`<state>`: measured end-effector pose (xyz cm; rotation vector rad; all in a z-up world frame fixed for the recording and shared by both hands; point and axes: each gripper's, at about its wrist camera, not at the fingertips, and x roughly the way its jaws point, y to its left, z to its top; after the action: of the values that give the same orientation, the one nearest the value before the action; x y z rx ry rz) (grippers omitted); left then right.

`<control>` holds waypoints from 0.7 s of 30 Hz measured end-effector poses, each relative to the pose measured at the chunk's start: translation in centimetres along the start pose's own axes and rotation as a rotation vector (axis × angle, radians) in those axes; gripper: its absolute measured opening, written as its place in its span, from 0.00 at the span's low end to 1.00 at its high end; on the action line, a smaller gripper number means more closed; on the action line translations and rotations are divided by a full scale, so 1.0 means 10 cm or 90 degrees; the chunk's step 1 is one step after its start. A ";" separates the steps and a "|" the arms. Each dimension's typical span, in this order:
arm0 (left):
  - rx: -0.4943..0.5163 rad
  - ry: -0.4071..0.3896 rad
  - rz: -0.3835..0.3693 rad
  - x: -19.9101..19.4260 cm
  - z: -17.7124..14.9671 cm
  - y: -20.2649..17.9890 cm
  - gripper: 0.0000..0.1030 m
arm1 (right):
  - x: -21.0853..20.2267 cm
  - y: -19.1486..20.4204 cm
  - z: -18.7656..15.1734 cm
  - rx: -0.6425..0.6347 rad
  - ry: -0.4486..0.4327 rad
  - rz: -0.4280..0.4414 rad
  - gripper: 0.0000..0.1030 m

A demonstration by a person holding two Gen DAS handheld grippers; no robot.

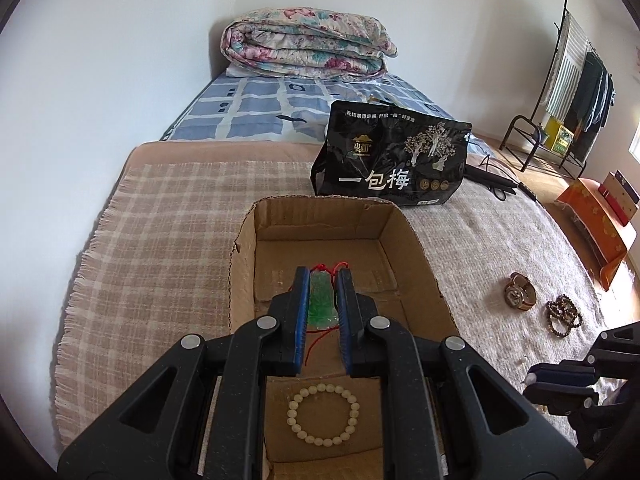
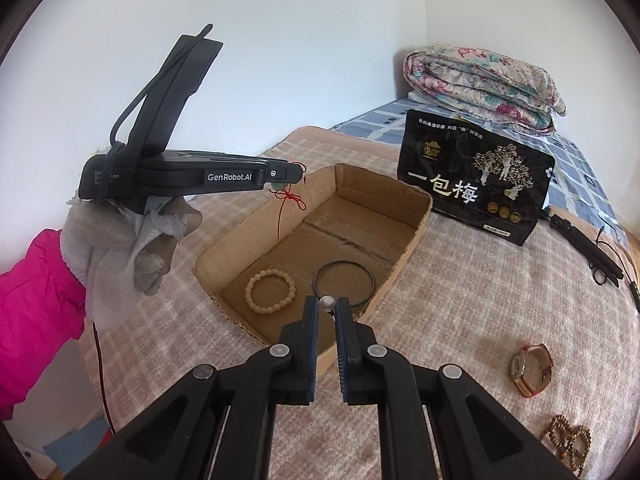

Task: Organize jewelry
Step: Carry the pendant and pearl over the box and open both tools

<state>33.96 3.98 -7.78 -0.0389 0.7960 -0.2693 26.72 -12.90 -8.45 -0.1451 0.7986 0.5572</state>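
My left gripper [image 1: 322,280] is shut on a green jade pendant [image 1: 319,300] with a red cord, held above the open cardboard box [image 1: 244,248]. It also shows in the right wrist view [image 2: 294,174], with the red cord [image 2: 290,200] dangling. A cream bead bracelet [image 1: 322,415] lies in the box [image 2: 416,236]. My right gripper [image 2: 327,305] is shut on a black cord necklace [image 2: 344,282] by its silver bead, the loop hanging into the box. A wristwatch [image 2: 531,368] and a brown bead bracelet [image 2: 568,442] lie on the blanket to the right.
A black snack bag [image 2: 476,184] stands behind the box. A folded floral quilt [image 1: 308,44] lies at the bed's far end. Black cables [image 2: 588,252] lie to the right. A clothes rack [image 1: 568,92] and orange boxes [image 1: 600,220] stand beside the bed.
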 end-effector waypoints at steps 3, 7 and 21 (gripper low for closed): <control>-0.003 0.004 0.000 0.05 -0.01 0.04 0.11 | 0.12 0.03 0.04 0.000 0.007 0.008 0.06; -0.007 0.008 0.000 0.10 -0.01 0.08 0.11 | 0.29 0.05 0.06 0.004 0.019 0.016 0.06; -0.011 0.026 -0.010 0.19 -0.02 0.12 0.12 | 0.37 -0.02 0.04 0.022 0.003 -0.003 0.71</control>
<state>35.34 4.70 -9.38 -0.0564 0.8382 -0.2784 29.20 -11.40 -10.83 -0.1173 0.8123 0.5382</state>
